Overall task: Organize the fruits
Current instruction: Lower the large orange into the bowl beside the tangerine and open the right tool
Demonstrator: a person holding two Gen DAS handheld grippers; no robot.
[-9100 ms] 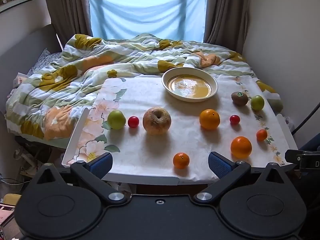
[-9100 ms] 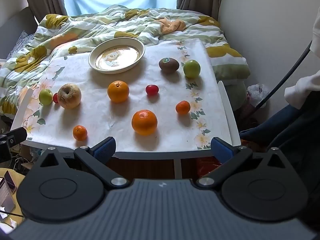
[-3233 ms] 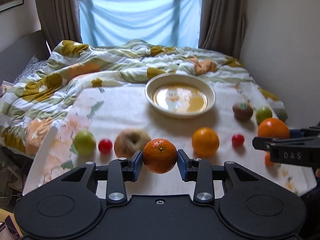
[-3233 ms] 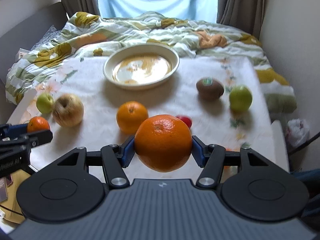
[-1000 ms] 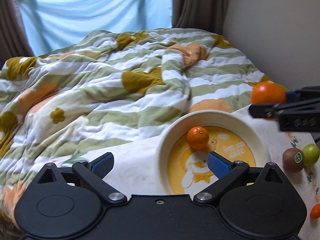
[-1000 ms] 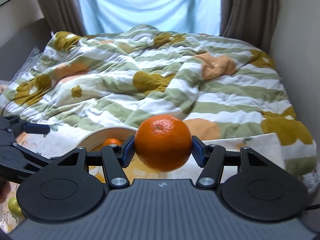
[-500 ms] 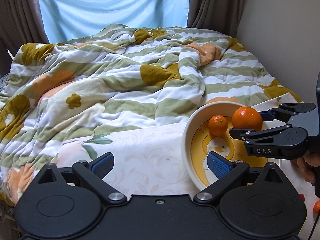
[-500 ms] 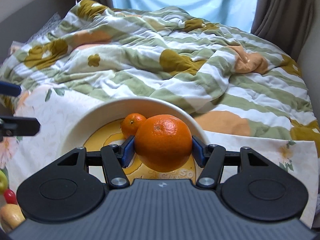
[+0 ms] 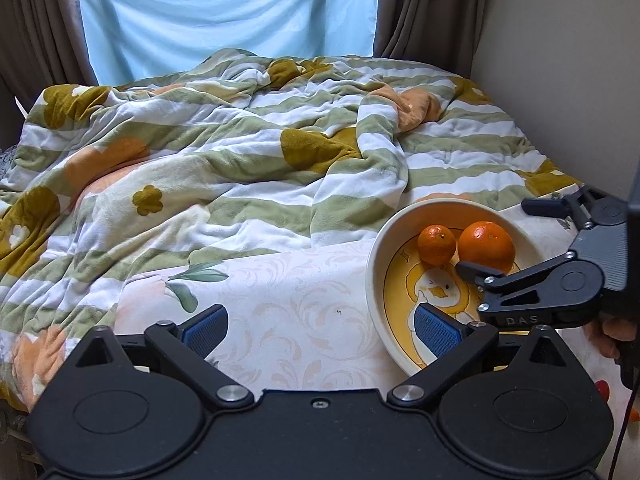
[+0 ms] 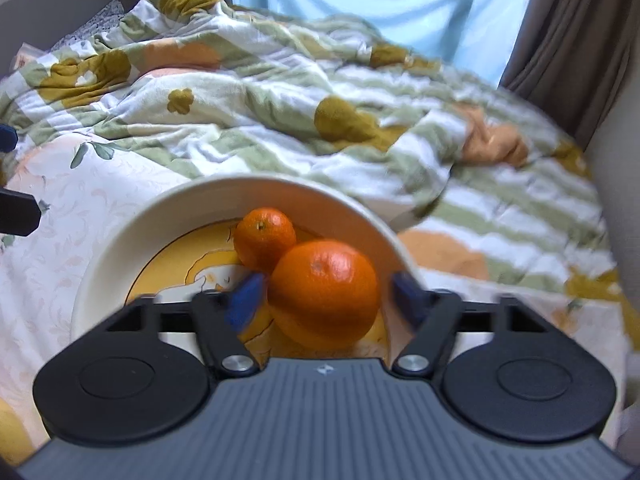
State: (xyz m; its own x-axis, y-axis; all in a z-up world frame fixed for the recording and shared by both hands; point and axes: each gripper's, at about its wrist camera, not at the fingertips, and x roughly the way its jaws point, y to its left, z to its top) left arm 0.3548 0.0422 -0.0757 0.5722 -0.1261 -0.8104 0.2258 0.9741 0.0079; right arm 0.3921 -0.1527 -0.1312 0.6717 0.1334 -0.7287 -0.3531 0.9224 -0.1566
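Cream round ceramic bowl (image 9: 374, 276) with a yellow floor bearing a white duck print; large glossy orange (image 10: 324, 290) and smaller orange mandarin (image 10: 264, 236). Crumpled quilt (image 9: 224, 168): green-and-white stripes, mustard flowers. Black fingers (image 9: 204, 326) carry blue pads.

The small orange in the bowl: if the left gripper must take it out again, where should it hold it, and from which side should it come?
Grip the small orange across its widest middle, coming from above with the left gripper. It lies against the large orange and near the bowl wall, so I would set one finger on its near side and one on its far side.
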